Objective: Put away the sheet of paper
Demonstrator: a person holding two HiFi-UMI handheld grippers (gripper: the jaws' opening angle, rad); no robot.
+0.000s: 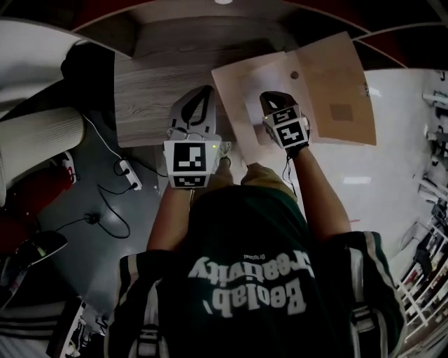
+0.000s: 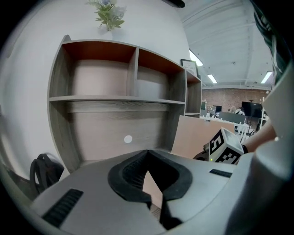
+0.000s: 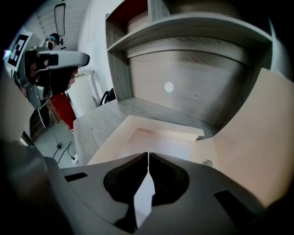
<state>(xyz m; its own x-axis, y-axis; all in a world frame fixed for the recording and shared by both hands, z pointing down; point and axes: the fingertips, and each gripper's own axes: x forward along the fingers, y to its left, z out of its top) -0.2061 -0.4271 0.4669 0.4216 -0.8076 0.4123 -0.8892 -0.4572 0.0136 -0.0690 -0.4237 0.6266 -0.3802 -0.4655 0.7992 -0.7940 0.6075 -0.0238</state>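
A tan folder (image 1: 336, 77) lies open on the wooden desk (image 1: 154, 98), its right flap (image 3: 257, 137) tilted up. The white sheet of paper (image 1: 260, 78) lies inside on the left flap, pale and flat in the right gripper view (image 3: 161, 142). My right gripper (image 1: 271, 101) is over the sheet's near part; its jaws (image 3: 148, 155) are shut, and white paper shows through the gap behind the tips. My left gripper (image 1: 203, 94) is at the folder's left edge with jaws shut (image 2: 148, 153), tan folder showing beneath them.
A wooden shelf unit (image 2: 115, 73) with open cubbies stands at the desk's back, with a plant (image 2: 109, 13) on top. A dark backpack (image 2: 43, 172) sits at the left. Cables and a power strip (image 1: 129, 175) lie on the floor beside a white chair (image 1: 42, 133).
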